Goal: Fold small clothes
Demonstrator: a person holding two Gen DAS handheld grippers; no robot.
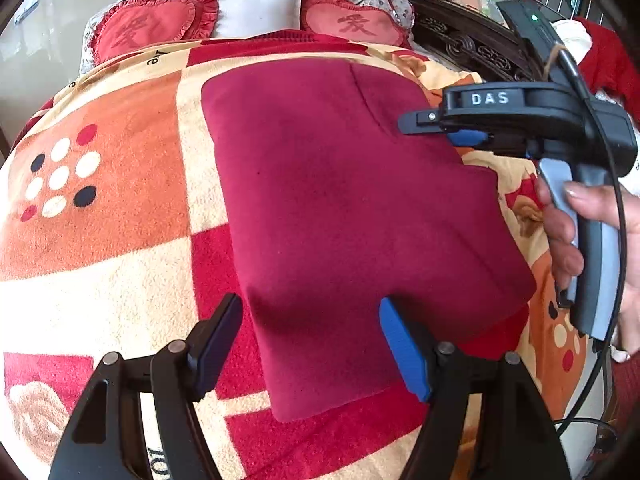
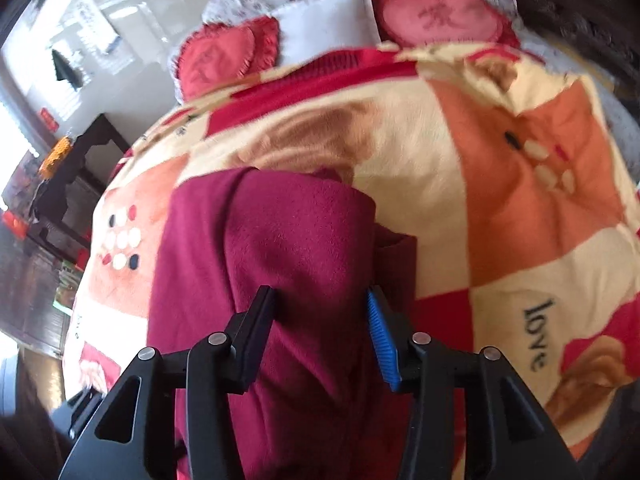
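Note:
A dark red garment point(image 1: 340, 208) lies folded and flat on the patterned blanket point(image 1: 120, 208). My left gripper point(image 1: 312, 348) is open, its fingers spread wide over the garment's near edge with nothing pinched. A hand holds my right gripper point(image 1: 428, 124) side-on over the garment's far right edge. In the right wrist view, the right gripper point(image 2: 320, 336) is open, and a raised fold of the garment point(image 2: 304, 240) fills the gap between its black and blue pads point(image 2: 382, 340) without being pinched.
Two red heart-shaped cushions point(image 1: 148, 28) and a white pillow point(image 1: 260, 10) lie at the head of the bed. A dark carved headboard point(image 1: 468, 44) runs along the right. A dark wooden cabinet point(image 2: 76, 172) stands beside the bed in the right wrist view.

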